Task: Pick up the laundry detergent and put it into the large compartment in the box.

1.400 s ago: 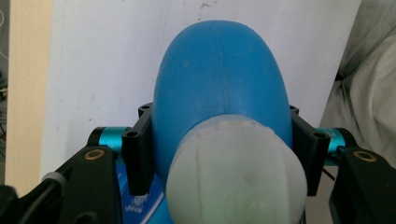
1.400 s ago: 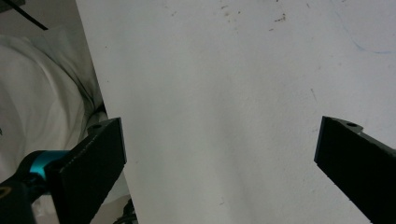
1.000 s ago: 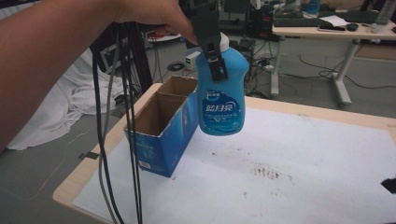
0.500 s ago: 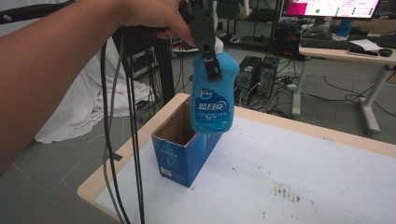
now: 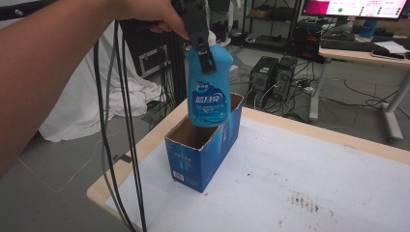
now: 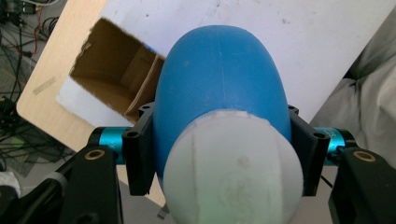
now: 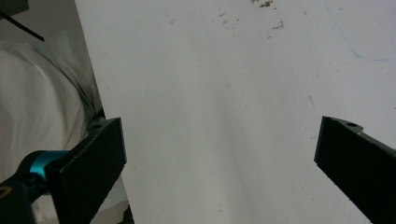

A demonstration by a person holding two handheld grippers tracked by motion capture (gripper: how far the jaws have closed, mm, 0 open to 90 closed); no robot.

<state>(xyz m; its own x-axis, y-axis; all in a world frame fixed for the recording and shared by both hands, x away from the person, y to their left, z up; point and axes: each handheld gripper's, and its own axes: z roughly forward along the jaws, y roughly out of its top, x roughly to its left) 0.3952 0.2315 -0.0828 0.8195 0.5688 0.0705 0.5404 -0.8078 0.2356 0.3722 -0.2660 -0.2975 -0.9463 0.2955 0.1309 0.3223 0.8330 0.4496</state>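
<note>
The left gripper (image 5: 207, 58) is clamped on the neck of the blue detergent bottle (image 5: 208, 89), which now hangs upright right over the open blue carton (image 5: 203, 150), having been carried across from beside it; lowering it in looks like the next step; the right gripper (image 7: 219, 154) waits with jaws spread over bare white sheet (image 5: 300, 169); beyond the table (image 5: 333, 137), computers, cables and a monitor.
</note>
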